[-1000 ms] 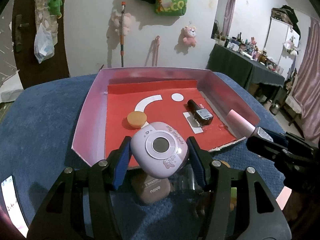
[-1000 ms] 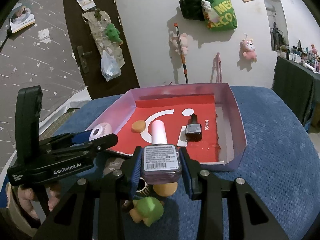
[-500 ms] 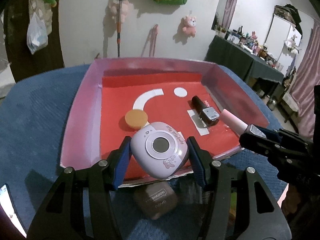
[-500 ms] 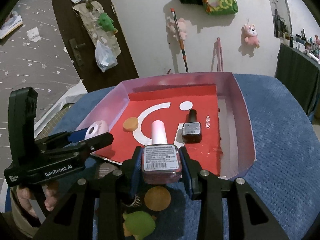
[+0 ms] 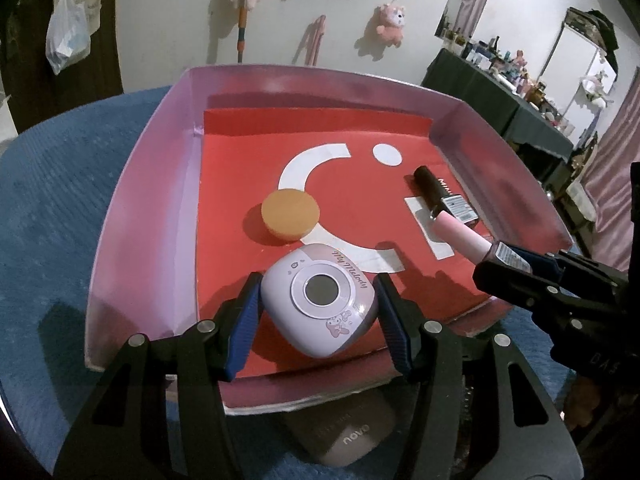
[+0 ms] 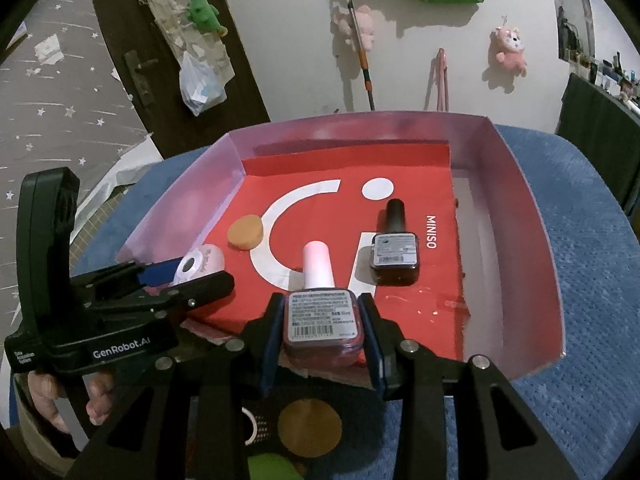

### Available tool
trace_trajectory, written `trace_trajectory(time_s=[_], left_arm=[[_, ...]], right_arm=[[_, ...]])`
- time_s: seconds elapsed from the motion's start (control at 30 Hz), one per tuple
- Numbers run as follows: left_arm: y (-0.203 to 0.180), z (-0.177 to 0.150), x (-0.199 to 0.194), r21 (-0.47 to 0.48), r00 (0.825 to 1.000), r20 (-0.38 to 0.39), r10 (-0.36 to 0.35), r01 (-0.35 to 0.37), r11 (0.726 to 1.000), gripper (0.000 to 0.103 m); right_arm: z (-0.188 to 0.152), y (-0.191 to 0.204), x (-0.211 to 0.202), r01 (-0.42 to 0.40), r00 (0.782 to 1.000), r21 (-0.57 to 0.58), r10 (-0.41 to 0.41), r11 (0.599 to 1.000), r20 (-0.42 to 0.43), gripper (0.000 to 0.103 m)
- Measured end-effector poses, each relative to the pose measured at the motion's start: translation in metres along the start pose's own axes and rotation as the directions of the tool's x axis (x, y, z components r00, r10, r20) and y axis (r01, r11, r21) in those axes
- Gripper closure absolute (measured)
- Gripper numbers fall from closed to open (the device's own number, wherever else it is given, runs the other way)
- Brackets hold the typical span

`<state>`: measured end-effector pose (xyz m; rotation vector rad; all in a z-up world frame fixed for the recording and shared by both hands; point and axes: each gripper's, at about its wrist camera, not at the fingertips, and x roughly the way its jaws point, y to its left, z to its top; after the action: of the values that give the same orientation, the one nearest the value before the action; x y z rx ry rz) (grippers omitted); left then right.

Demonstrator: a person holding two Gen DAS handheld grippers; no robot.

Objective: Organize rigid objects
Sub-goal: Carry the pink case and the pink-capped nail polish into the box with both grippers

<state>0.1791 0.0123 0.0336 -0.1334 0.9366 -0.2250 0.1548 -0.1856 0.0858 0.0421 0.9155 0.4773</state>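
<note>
1. Lilac compact (image 5: 320, 304), rounded, with a round window on its face: pinched across its sides by the left gripper (image 5: 318, 312), blue pads pressed to both flanks, held over the near edge of the tray's red floor. Likely carried face-up so it can be set down flat.
2. Pink nail-polish bottle (image 6: 320, 312), pale pink cap pointing away: clamped at its square body by the right gripper (image 6: 320, 320), over the tray's near edge; the barcode label faces up.
3. Dark nail-polish bottle (image 6: 394, 256): lies on the red floor towards the right wall, cap pointing to the far wall. The pink bottle appears bound for the spot beside it, like with like.
4. Orange round puff (image 5: 291, 216): rests on the floor nearer the left wall, apart from the bottles.
5. Tray (image 5: 136, 216), pink-walled box with red floor: sits on a blue cloth (image 6: 580, 320).
6. Brown compact (image 5: 352, 436): outside the tray, by its near edge, not yet sorted.
</note>
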Motion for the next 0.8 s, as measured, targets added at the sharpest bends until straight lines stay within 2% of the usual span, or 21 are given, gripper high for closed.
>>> trace_trajectory(time_s=[0.2,0.8], left_arm=[[0.004,0.001,0.009,-0.008,0.999,-0.032,-0.007,0.007,1.0,0.05],[-0.001,0.003,0.015,0.007,0.999,-0.015,0.04,-0.04,0.999,0.05]], right_arm=[[0.003,0.0,0.013,0.008,1.0,-0.003,-0.008,1.0,-0.027,0.064],[0.008,-0.007,0.037,0.033,0.998,0.019,-0.032,0.999,-0.056,0.064]])
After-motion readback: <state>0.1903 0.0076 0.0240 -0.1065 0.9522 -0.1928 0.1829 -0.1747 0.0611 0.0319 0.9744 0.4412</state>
